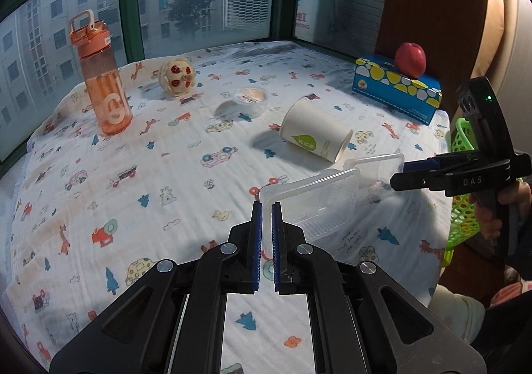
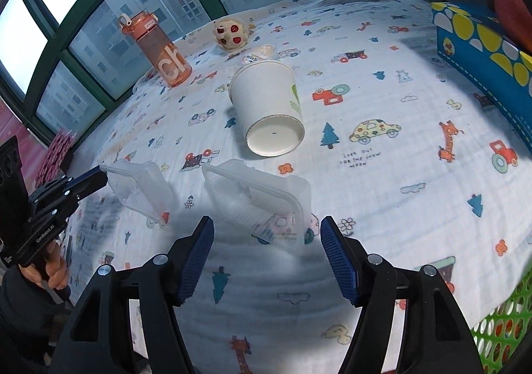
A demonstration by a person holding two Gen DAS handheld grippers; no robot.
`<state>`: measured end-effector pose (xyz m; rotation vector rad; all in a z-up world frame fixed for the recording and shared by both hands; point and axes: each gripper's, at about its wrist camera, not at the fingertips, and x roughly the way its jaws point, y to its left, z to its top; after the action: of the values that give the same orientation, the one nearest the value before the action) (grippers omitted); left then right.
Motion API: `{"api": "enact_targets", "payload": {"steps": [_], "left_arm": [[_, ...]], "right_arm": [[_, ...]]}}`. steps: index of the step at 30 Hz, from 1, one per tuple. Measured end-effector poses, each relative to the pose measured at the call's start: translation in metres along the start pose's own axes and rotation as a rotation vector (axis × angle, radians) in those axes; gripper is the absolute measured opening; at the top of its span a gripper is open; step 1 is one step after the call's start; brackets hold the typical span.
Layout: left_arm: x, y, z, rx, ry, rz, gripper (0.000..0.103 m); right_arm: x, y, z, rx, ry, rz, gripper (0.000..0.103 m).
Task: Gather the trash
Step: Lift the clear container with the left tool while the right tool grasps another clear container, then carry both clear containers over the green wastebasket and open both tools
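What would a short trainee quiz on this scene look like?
1. True or false: the paper cup stands upright.
2. What sits on the blue box? A) apple B) banana C) spoon
3. Fill in: the left tongs are shut on a clear plastic ____.
Key: 1 false, it lies on its side; 2 A; 3 tray.

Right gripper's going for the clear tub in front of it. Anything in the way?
Nothing visible. The clear tub sits right at the tips of the open right gripper. The paper cup lies beyond it, and the left gripper holds a second tub off to the side.
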<state>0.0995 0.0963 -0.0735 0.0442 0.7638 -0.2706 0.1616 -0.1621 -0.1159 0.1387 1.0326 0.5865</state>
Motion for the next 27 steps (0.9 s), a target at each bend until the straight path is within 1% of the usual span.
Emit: {"api": "enact_targets", "payload": {"steps": [3, 7, 8, 9, 10, 12, 14, 15, 18, 21, 24, 26, 27], "left_arm": [[0.000, 0.006, -0.001, -0.018, 0.000, 0.002, 0.004], [0.001, 0.011, -0.004, -0.044, 0.002, -0.001, 0.004], [0.002, 0.012, -0.005, -0.050, 0.006, -0.001, 0.004], [0.003, 0.013, -0.006, -0.056, 0.009, 0.000, 0.004], [0.004, 0.014, -0.006, -0.060, 0.012, 0.001, 0.004], [0.005, 0.015, -0.006, -0.064, 0.014, 0.000, 0.004], [0.006, 0.014, -0.005, -0.065, 0.014, 0.000, 0.004], [0.006, 0.013, -0.005, -0.064, 0.012, -0.001, 0.004], [0.006, 0.009, -0.001, -0.067, 0.009, -0.007, 0.004], [0.005, 0.000, 0.004, -0.059, 0.001, -0.018, 0.004], [0.004, -0.010, 0.010, -0.050, -0.007, -0.043, 0.004], [0.004, -0.020, 0.015, -0.033, -0.014, -0.059, 0.004], [0.004, -0.026, 0.018, -0.025, -0.019, -0.070, 0.004]], "right_arm": [[0.012, 0.005, 0.005, -0.043, 0.000, -0.034, 0.065], [0.026, -0.003, 0.013, -0.025, 0.000, -0.020, 0.065], [0.028, -0.006, 0.015, -0.018, 0.001, -0.008, 0.061], [0.030, -0.007, 0.016, -0.010, 0.002, 0.006, 0.050], [0.031, -0.008, 0.016, -0.003, 0.011, 0.019, 0.045], [0.030, -0.009, 0.013, 0.014, 0.022, 0.036, 0.030], [0.022, -0.008, 0.009, 0.020, 0.013, 0.051, 0.021], [0.018, -0.007, 0.007, 0.029, 0.006, 0.053, 0.019], [0.003, -0.007, 0.002, 0.057, -0.020, 0.057, 0.018], [-0.019, -0.007, -0.004, 0.078, -0.047, 0.033, 0.018], [-0.051, -0.013, -0.012, 0.098, -0.094, -0.007, 0.018], [-0.079, -0.024, -0.018, 0.126, -0.143, -0.027, 0.018], [-0.094, -0.030, -0.021, 0.145, -0.165, -0.053, 0.018]]}}
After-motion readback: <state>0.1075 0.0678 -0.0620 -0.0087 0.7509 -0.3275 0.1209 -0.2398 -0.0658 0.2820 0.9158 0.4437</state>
